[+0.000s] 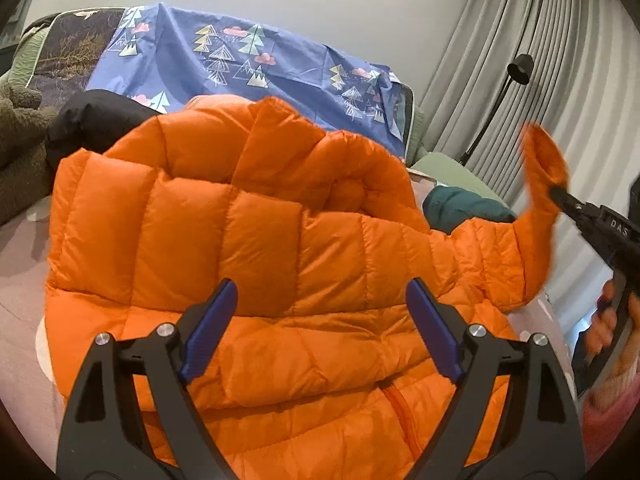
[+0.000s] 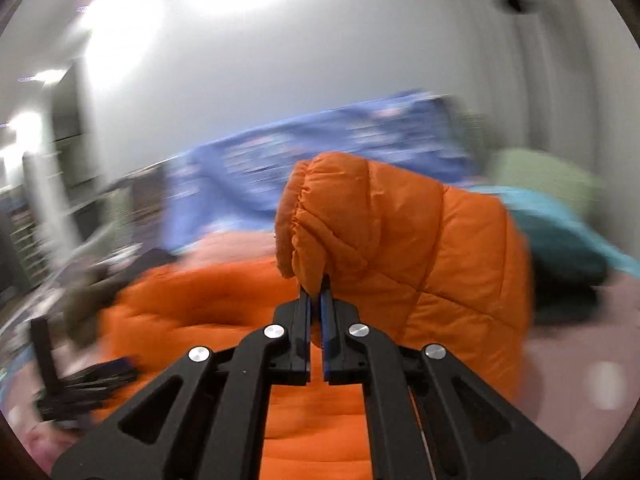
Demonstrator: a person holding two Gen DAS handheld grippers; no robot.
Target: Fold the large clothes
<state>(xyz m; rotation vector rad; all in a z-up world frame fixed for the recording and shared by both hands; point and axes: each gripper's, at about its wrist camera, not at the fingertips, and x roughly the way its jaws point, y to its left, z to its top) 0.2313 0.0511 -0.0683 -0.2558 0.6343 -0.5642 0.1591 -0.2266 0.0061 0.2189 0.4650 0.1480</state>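
An orange quilted puffer jacket [image 1: 256,220] lies spread on the bed, its near half folded over toward me. My left gripper [image 1: 322,300] is open and empty, hovering just above the jacket's middle. My right gripper [image 2: 318,288] is shut on the jacket's sleeve [image 2: 384,232] near the cuff and holds it lifted above the body of the jacket. In the left wrist view the right gripper [image 1: 556,194] shows at the right edge with the raised sleeve [image 1: 542,168] hanging from it. The right wrist view is motion-blurred.
A blue tree-patterned sheet [image 1: 240,60] is draped at the back of the bed. A black garment [image 1: 92,120] and a brown fleece [image 1: 20,128] lie at left, a teal garment [image 1: 460,204] at right. Grey curtains [image 1: 540,60] and a black lamp [image 1: 518,68] stand beyond. The bedsheet [image 1: 20,272] is mauve.
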